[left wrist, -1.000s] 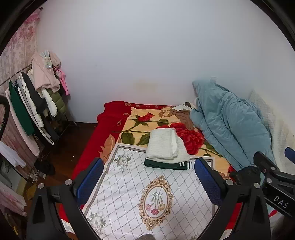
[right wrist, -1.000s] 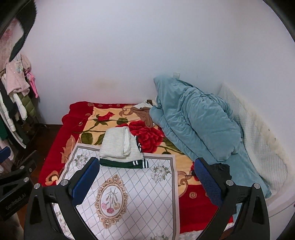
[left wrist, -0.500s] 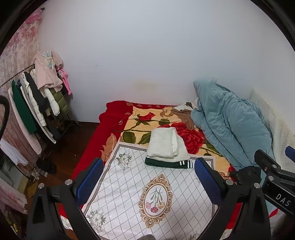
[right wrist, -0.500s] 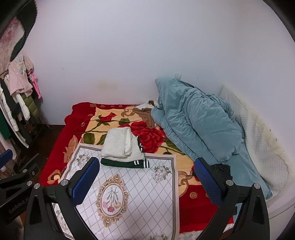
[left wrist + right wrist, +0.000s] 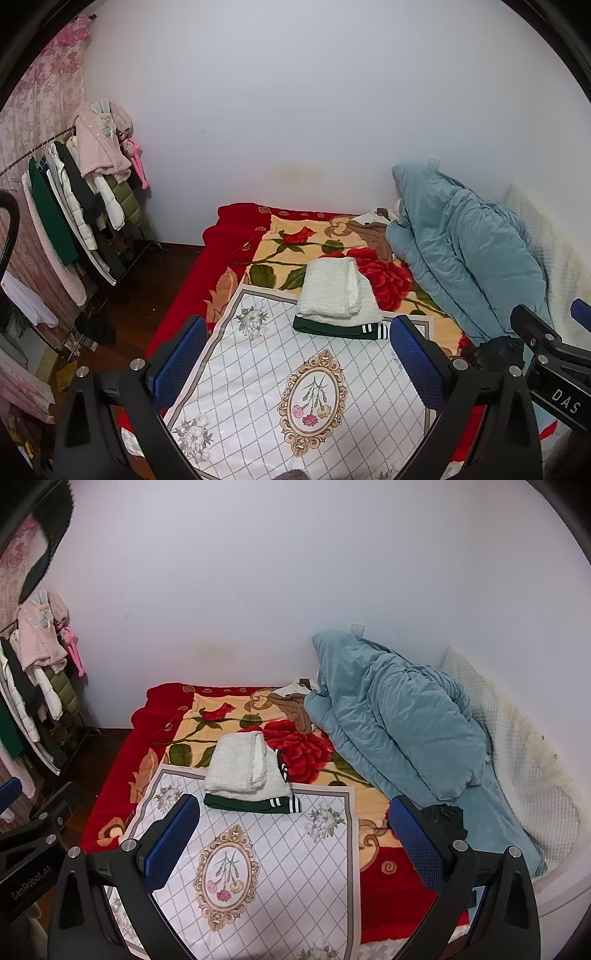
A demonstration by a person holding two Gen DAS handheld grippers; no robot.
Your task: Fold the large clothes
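- Over the last second both views drift slightly: the rack (image 5: 85,206) of hanging clothes slides a little further into the left wrist view, and the stack (image 5: 338,299) sits a touch lower and nearer in frame
- Nothing on the bed has moved; the stack keeps its place and shape
- Left gripper (image 5: 299,363) is wide open and empty, held in the air above the mat (image 5: 280,391)
- Right gripper (image 5: 295,843) is likewise spread wide with nothing between its pads (image 5: 171,840), hovering over the same mat
- The stack is a folded white knit on a paler piece, over a dark green garment with white stripes; it lies at the far edge of the mat, partly on the blanket (image 5: 236,716)
- The quilt (image 5: 399,723) lies bunched against the wall, well apart from the stack
- Judgement: those pieces look finished; the grippers seem to be between garments, with no unfolded garment on the mat
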